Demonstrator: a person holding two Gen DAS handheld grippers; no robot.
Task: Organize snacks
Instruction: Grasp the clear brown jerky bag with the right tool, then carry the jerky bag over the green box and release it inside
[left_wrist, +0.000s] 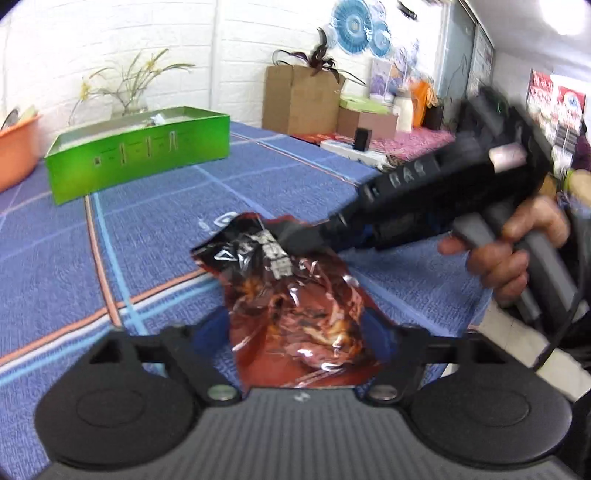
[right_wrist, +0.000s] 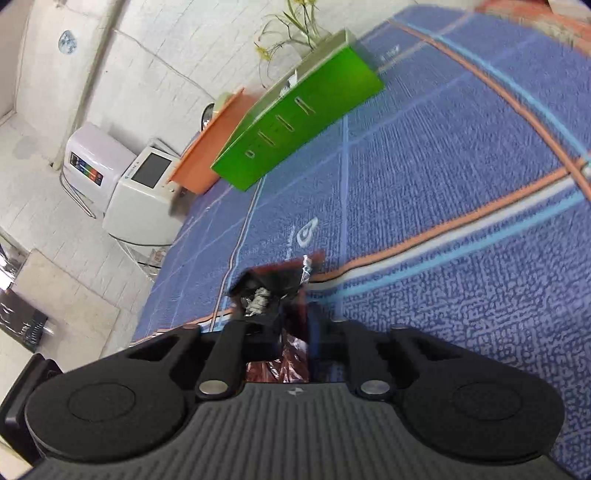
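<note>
The sorting looks barely begun, judging by what shows. A green box stands open on the blue worktop, well ahead of both grippers and to the left of the left one, with only something small and pale visible inside; the one snack in view, a shiny red-brown snack packet, is not yet in it. Carrying the packet over and setting it down in the box appears to be what remains.

The packet sits between the two grippers. Its near end lies between the fingers of the left gripper, which are partly drawn in around it; whether the pads actually press the foil I cannot tell. Its far, dark end is pinched by the right gripper, whose fingers are pressed nearly together on the crumpled edge. A hand holds that gripper's handle, to the right.
</note>
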